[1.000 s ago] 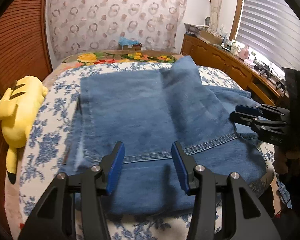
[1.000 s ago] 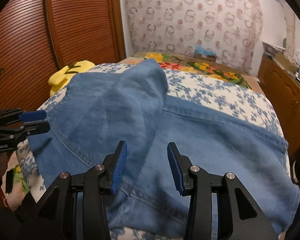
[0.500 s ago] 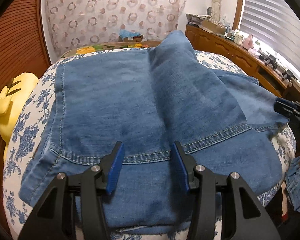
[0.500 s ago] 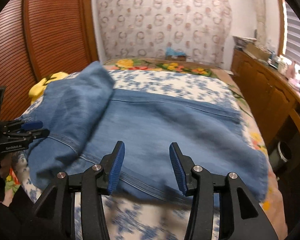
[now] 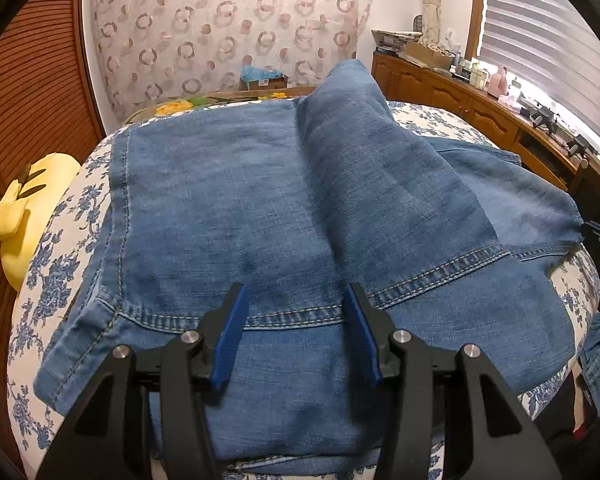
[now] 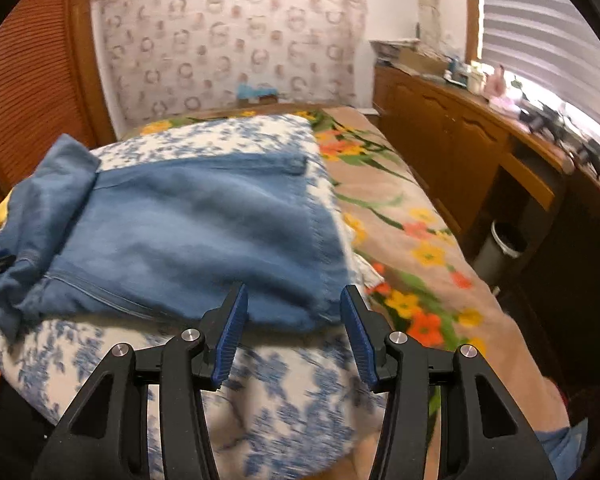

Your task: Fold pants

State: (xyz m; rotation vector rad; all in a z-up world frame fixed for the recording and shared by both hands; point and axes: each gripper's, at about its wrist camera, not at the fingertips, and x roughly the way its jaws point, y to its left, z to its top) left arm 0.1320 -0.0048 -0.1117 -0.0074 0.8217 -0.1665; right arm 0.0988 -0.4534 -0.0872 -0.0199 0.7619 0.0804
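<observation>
Blue denim pants (image 5: 260, 208) lie spread over a cushion with a blue-flowered cover (image 5: 48, 264) on the bed. One leg (image 5: 364, 140) is folded over the rest, with a stitched hem running across the near part. My left gripper (image 5: 294, 332) is open and empty, just above the near hem. In the right wrist view the pants (image 6: 188, 232) lie to the left. My right gripper (image 6: 292, 328) is open and empty, at the pants' near right corner, above the cushion edge. That view is blurred.
A yellow plush toy (image 5: 24, 208) lies at the left of the cushion by the wooden wall. A wooden sideboard (image 6: 460, 140) with clutter runs along the right under the window. A floral sheet (image 6: 400, 240) covers the bed, with a small bin (image 6: 500, 248) beside it.
My left gripper has moved in closer over the pants' near hem. My right gripper has swung right, from over the middle of the pants to their right corner. Both stayed open.
</observation>
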